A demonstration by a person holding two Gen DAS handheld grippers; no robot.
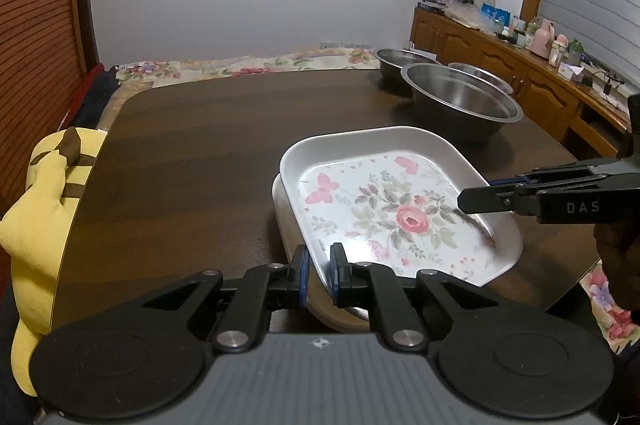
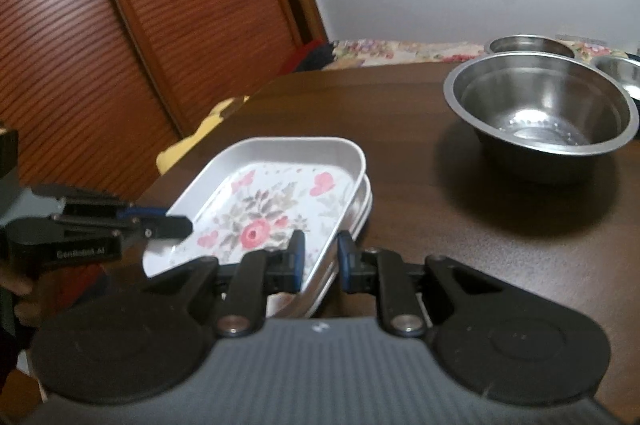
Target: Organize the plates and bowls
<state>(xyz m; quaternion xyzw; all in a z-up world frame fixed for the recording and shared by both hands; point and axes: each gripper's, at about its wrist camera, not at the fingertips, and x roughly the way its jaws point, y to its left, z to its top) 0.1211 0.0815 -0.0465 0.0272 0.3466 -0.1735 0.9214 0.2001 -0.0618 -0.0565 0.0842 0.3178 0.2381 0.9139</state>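
Floral plate, square, white rim, sits tilted on top of a second white plate whose edge shows beneath it at 9 o'clock; the pair is not yet nested flush. Stack lies near the front edge of the dark wooden bench, toward 5 o'clock of its surface in the left wrist view. Left gripper is clenched on the near rim of the floral plate, pads pressing either side of the wall. Right gripper is likewise clamped on the plate's rim at the opposite side; in the left wrist view it comes in from 3 o'clock. Both hold the same plate, so it is carried two-handed. Three steel bowls stand apart at 1 o'clock of the plates: a large bowl nearest, a second bowl behind it, a third bowl partly hidden at its right. They touch or nearly touch but are not stacked. Judgement: plates roughly half done, upper one needs settling square and releasing; the bowls are untouched and remain to be nested. Yellow plush toy leans off the bench edge at 9 o'clock; wooden cabinet beyond at 2 o'clock.
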